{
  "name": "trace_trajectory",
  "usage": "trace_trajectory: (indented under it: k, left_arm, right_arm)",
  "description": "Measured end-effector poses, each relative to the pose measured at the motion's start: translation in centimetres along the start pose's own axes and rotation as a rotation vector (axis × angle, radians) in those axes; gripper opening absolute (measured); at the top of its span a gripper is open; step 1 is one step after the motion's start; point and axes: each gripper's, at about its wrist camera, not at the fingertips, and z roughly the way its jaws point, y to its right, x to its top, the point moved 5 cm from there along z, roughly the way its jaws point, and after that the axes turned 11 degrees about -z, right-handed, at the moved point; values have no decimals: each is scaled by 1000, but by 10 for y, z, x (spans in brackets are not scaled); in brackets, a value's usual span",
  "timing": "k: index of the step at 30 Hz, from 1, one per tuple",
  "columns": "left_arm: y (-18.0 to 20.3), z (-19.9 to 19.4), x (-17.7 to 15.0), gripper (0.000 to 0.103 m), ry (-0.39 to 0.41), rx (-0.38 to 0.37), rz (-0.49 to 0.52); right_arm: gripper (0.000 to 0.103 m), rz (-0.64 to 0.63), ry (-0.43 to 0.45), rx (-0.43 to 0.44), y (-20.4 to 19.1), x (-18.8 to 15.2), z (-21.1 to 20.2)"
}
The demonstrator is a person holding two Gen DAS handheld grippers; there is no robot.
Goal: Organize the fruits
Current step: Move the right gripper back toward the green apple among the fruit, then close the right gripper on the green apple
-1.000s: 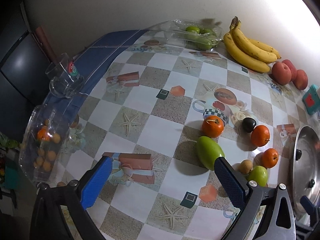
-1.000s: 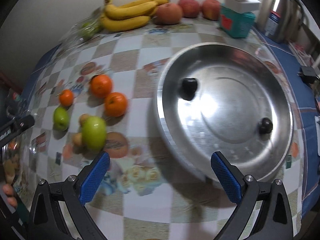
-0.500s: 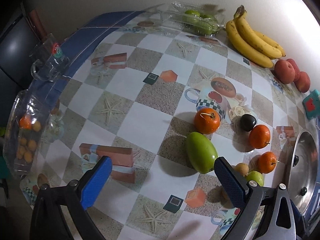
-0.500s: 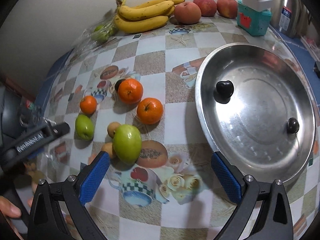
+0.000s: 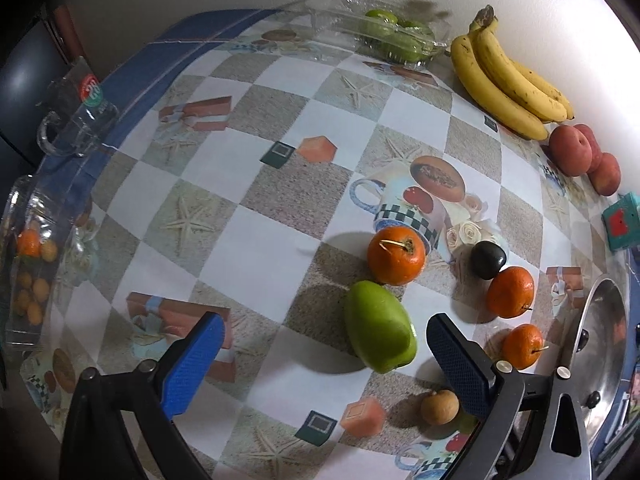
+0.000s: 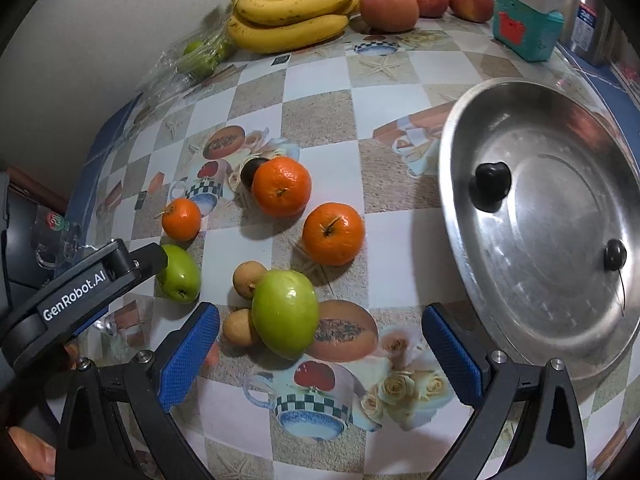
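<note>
Your left tool (image 6: 92,276) reads "GenRobot.AI" in white on its black arm, seen from the right wrist view. A red and green round label sits on the glass mug (image 5: 76,120), its writing too small to read.

Your left tool (image 5: 320,364) is spread wide and holds nothing; the big green fruit (image 5: 378,326) lies on the worktop (image 5: 256,240) between its fingers, nearer the right one, touching neither. An orange (image 5: 396,255) sits just beyond it. Your right tool (image 6: 320,356) is also wide apart and empty; a green fruit (image 6: 285,314) lies between its blue pads, ahead of them, with two small brown fruits (image 6: 248,278) touching its left side.

The steel pan (image 6: 552,240) on the right holds one dark fruit (image 6: 492,192) near its middle. A clear box (image 5: 392,38) by the wall holds green fruits, beside the bananas (image 5: 508,88). A clear tub (image 5: 28,264) at the left edge holds small orange fruits.
</note>
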Motion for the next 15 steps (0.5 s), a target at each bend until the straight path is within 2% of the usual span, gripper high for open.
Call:
trace_trajectory:
  k: [3, 10, 13, 15]
  left_arm:
    - [4, 5, 0, 101, -11, -2, 5]
    - [8, 15, 2, 91, -37, -16, 1]
    - [9, 19, 1, 89, -49, -23, -2]
    - [12, 22, 0, 88, -58, -33, -3]
  right_arm:
    - [101, -1, -11, -13, -2, 2, 6]
    - [101, -51, -18, -84, -7, 3, 11]
    - [98, -65, -24, -92, -8, 2, 13]
    - [91, -67, -28, -92, -10, 1, 14]
